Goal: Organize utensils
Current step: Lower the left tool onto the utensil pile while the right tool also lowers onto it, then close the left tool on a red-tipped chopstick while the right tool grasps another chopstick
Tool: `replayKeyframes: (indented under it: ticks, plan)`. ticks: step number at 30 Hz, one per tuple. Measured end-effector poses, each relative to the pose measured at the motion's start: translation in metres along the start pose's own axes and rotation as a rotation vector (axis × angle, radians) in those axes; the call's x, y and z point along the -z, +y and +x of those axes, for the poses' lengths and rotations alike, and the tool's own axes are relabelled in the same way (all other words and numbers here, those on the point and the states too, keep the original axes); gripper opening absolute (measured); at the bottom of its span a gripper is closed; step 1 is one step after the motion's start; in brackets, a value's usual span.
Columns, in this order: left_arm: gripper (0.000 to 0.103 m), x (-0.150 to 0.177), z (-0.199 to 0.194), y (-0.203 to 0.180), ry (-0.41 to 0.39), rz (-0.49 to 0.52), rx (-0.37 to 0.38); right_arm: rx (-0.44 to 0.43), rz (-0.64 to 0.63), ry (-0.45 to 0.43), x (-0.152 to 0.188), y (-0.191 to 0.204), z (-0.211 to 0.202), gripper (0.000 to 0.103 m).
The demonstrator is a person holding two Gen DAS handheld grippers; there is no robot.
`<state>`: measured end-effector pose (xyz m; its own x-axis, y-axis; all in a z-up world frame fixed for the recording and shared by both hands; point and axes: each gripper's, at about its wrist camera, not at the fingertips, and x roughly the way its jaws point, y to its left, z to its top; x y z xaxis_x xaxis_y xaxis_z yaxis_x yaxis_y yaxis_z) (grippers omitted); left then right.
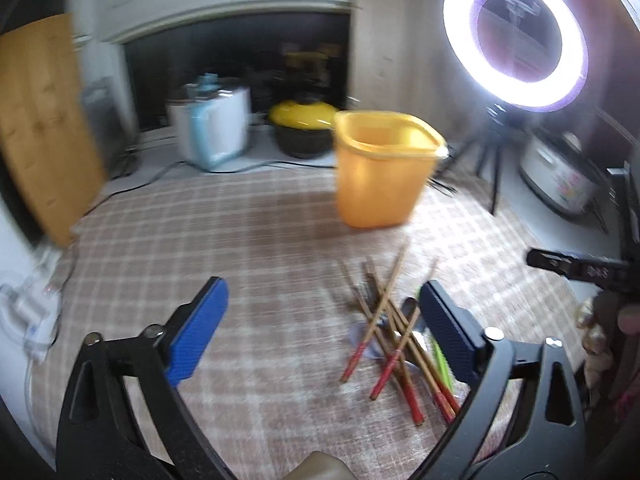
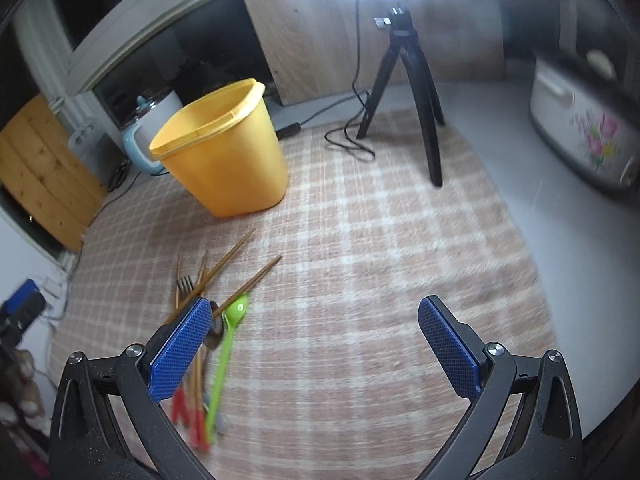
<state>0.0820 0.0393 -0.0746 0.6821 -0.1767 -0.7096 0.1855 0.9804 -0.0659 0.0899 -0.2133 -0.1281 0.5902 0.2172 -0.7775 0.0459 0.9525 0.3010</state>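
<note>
A loose pile of utensils lies on the checked cloth: wooden chopsticks (image 1: 390, 320) with red ends, a green plastic spoon (image 2: 228, 344), a metal fork (image 2: 185, 285) and a metal spoon (image 1: 410, 308). Behind them stands an empty orange tub (image 1: 380, 168). My left gripper (image 1: 324, 332) hangs open over the cloth, with the pile just inside its right finger. In the right wrist view my right gripper (image 2: 314, 340) is open too, and the chopsticks (image 2: 232, 256) lie under and beside its left finger. Neither gripper holds anything.
A ring light (image 1: 516, 36) on a black tripod (image 2: 416, 92) stands behind the cloth with its cable (image 2: 352, 140) trailing. A flowered cooker (image 2: 584, 132) sits at the right, a white and blue kettle (image 1: 212, 128) and a yellow-lidded pot (image 1: 302, 128) at the back, a wooden board (image 1: 44, 124) at the left.
</note>
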Motion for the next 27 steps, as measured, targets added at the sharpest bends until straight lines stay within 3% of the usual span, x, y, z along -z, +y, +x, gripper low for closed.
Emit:
replayKeyframes:
  ticks: [4,5,9,12,18,27]
  plan:
    - [0.071,-0.009,0.031,-0.009,0.095,0.069,0.139,-0.048,0.094,0.066,0.001,0.004,0.021,0.086]
    - [0.062,-0.01,0.04,-0.011,0.129,0.083,0.177,-0.06,0.116,0.09,0.001,0.006,0.028,0.081]
    - [0.04,-0.008,0.067,-0.017,0.225,0.119,0.273,-0.117,0.181,0.17,-0.001,0.016,0.054,0.057]
    - [0.03,-0.007,0.08,-0.019,0.29,0.124,0.323,-0.136,0.206,0.222,-0.004,0.023,0.074,0.041]
    - [0.024,-0.006,0.102,-0.017,0.381,0.103,0.357,-0.18,0.281,0.319,-0.012,0.027,0.11,0.026]
    - [0.018,-0.006,0.129,-0.032,0.439,0.148,0.32,-0.186,0.357,0.407,-0.018,0.023,0.136,0.021]
